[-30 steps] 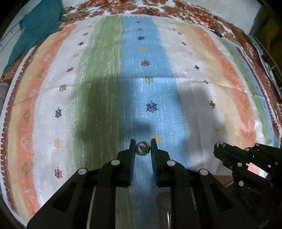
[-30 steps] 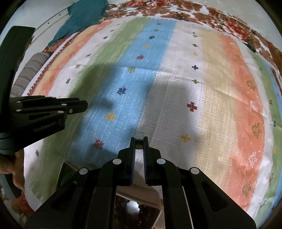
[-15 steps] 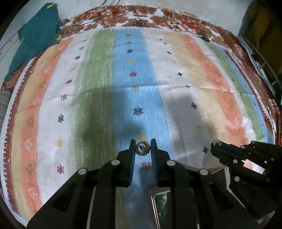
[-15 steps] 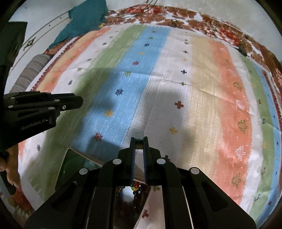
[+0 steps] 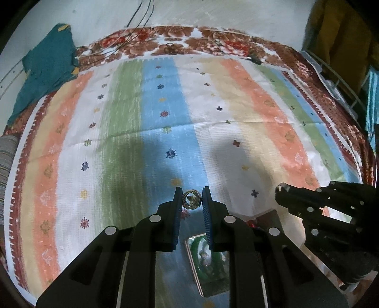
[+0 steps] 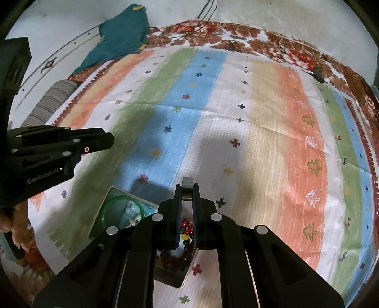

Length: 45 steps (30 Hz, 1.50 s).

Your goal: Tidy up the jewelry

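Note:
My left gripper (image 5: 191, 198) is shut on a small gold ring (image 5: 191, 199), held above the striped cloth (image 5: 146, 132). My right gripper (image 6: 187, 193) is shut on a small grey clip-like piece (image 6: 187, 183); it shows in the left wrist view (image 5: 281, 190) at the right. Below both grippers lies a shiny metal tray (image 6: 111, 199) holding a green bangle (image 6: 113, 200), pale blue beads (image 6: 132, 213) and red and yellow beads (image 6: 186, 231). The tray also shows under my left fingers (image 5: 213, 289).
The cloth covers a bed. A teal garment (image 5: 45, 73) lies at the far left corner, a striped bolster (image 6: 52, 101) at the left edge, black cables (image 5: 139, 16) on the far wall, and a wire rack (image 5: 341, 80) at the right.
Both grippers have pulled back and risen, still shut on their pieces. More of the bed and the tray below has come into view.

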Tool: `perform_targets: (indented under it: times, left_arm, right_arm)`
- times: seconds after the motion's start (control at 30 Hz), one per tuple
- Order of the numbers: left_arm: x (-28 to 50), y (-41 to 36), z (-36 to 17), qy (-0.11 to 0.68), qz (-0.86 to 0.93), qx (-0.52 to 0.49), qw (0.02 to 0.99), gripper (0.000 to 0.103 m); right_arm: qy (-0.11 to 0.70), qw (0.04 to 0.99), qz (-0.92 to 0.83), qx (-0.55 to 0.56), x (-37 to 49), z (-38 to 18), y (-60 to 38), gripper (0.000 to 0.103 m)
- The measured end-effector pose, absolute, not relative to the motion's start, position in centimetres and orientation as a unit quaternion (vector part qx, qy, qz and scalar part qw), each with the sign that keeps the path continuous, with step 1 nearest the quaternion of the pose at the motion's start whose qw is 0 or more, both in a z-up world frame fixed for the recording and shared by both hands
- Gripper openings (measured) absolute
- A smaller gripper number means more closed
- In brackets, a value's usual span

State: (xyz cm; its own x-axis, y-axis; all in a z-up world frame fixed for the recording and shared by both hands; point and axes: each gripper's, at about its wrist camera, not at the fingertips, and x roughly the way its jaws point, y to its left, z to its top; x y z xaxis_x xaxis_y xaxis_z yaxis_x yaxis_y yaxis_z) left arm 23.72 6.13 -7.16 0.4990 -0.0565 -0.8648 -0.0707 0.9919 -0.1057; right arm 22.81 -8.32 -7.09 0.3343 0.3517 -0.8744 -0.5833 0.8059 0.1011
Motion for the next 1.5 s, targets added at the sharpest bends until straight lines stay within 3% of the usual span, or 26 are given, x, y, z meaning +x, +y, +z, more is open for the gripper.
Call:
perform_targets:
  times: [0.8, 0.83, 0.87, 0.97, 1.13, 1.23, 1.33, 1.5]
  left_arm:
    - [17.1, 2.4, -3.7, 0.471, -0.043, -0.06, 0.879, 0.018]
    - [17.0, 2.5, -3.7, 0.472, -0.043, -0.065, 0.878, 0.02]
    - [16.9, 2.6, -3.7, 0.473, -0.043, -0.069, 0.877, 0.03]
    - [16.6, 3.0, -3.7, 0.473, -0.039, -0.076, 0.877, 0.034]
    - [15.8, 3.4, -3.8, 0.475, -0.032, -0.076, 0.876, 0.038]
    - [15.2, 3.5, -3.8, 0.475, -0.03, -0.075, 0.876, 0.042]
    - [14.5, 3.6, -3.6, 0.471, -0.027, -0.073, 0.879, 0.048]
    - [12.6, 3.0, -2.7, 0.452, -0.031, -0.071, 0.889, 0.069]
  right_arm:
    - [0.488, 0.804, 0.322, -0.108, 18.3, -5.4, -10.0, 0.009]
    - [0.49, 0.803, 0.321, -0.107, 18.3, -5.4, -10.0, 0.01]
    - [0.491, 0.803, 0.32, -0.106, 18.2, -5.4, -10.2, 0.011]
    - [0.486, 0.808, 0.318, -0.102, 18.0, -5.2, -10.6, 0.038]
    - [0.479, 0.814, 0.311, -0.1, 17.3, -4.7, -11.6, 0.038]
    - [0.476, 0.819, 0.307, -0.098, 16.9, -4.5, -12.4, 0.043]
    - [0.469, 0.824, 0.303, -0.095, 16.5, -4.1, -13.1, 0.049]
    - [0.459, 0.832, 0.3, -0.086, 15.6, -3.5, -14.4, 0.055]
